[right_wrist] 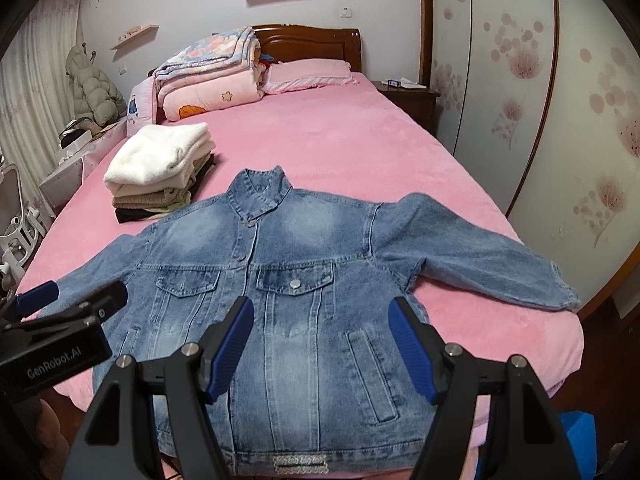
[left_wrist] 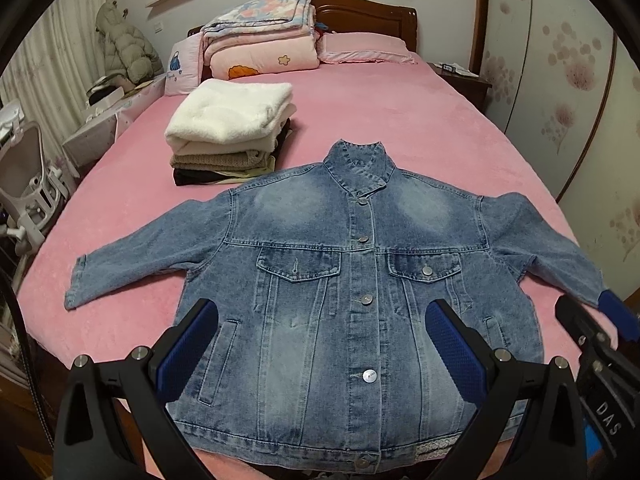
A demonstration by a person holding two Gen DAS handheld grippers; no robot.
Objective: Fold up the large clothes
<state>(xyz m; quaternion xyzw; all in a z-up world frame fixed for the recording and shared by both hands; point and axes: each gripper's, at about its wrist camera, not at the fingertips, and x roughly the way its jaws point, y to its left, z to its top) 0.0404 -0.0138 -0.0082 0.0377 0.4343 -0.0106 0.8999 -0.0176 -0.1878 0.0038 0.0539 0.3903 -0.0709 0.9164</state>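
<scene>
Left claw (left_wrist: 320,356): released, jaws wide, hovering over the lower front of the denim jacket (left_wrist: 352,280), gripping nothing.
Left view, jacket: flat, buttoned, front up on the pink bed (left_wrist: 400,120), sleeves spread.
Left view, risk: stiff denim may slip from a shallow pinch; collar lies near the folded stack (left_wrist: 228,132), so a dragged fold could nudge it.
Right claw (right_wrist: 322,348): also released, above the hem side, empty.
Right view, risk: right sleeve (right_wrist: 480,264) reaches the bed edge; a careless lift could let it slide off.
</scene>
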